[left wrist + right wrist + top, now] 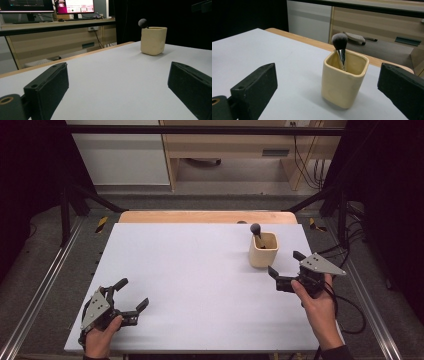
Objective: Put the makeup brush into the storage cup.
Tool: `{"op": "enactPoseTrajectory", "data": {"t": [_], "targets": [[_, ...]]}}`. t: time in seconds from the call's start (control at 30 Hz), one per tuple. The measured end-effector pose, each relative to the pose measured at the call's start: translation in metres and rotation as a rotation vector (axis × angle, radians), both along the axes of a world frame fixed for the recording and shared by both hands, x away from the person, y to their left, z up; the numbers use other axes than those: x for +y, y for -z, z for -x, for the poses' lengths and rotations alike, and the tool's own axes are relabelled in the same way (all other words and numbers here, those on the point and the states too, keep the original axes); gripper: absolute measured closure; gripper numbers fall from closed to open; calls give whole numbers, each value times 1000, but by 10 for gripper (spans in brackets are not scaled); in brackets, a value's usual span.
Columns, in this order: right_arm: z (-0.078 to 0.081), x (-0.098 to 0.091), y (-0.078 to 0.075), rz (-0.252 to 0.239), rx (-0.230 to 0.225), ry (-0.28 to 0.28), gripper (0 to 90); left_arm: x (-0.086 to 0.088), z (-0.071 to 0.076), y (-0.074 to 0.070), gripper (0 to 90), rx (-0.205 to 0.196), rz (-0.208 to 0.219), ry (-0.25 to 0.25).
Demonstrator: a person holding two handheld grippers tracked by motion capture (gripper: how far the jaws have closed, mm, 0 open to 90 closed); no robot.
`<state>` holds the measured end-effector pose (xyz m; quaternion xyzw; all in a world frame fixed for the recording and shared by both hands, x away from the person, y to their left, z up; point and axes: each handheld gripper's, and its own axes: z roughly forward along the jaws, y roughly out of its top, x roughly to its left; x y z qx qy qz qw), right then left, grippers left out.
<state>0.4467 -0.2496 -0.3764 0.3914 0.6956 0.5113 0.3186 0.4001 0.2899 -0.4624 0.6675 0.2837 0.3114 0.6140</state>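
The right gripper (286, 269) has its jaws spread wide with nothing between them, and they point at the cup (344, 79) from just beside it — a stance that suits a reach for the cup or for what stands in it. In the right gripper view the cup sits squarely in the gap between the two black jaws, still apart from both, so the approach looks lined up but no contact is made.

The brush (340, 48) stands in the cup, handle down and dark bristle head up, leaning against the far wall. That lean leaves the head clear above the rim, where jaws could close on the metal ferrule without touching the cup.

The left gripper (131, 296) rests low near the tabletop (190, 280) at the front left corner, well apart from the cup, its jaws likewise released and empty — probably parked out of the way, or ready to steady the cup (153, 40) later.

The cup stands upright near the far right of the tabletop.
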Motion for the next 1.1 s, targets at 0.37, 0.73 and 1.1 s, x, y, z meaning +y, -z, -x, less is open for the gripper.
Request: {"op": "enactPoseTrajectory", "data": {"t": [0.37, 0.73, 1.1], "targets": [[11, -5, 5, 6, 7, 2, 29, 0, 0, 0, 30, 1, -2, 1], [22, -10, 15, 1, 15, 7, 29, 0, 0, 0, 31, 0, -2, 0], [30, -17, 22, 3, -2, 9, 30, -1, 1, 0, 30, 1, -4, 2]]}}
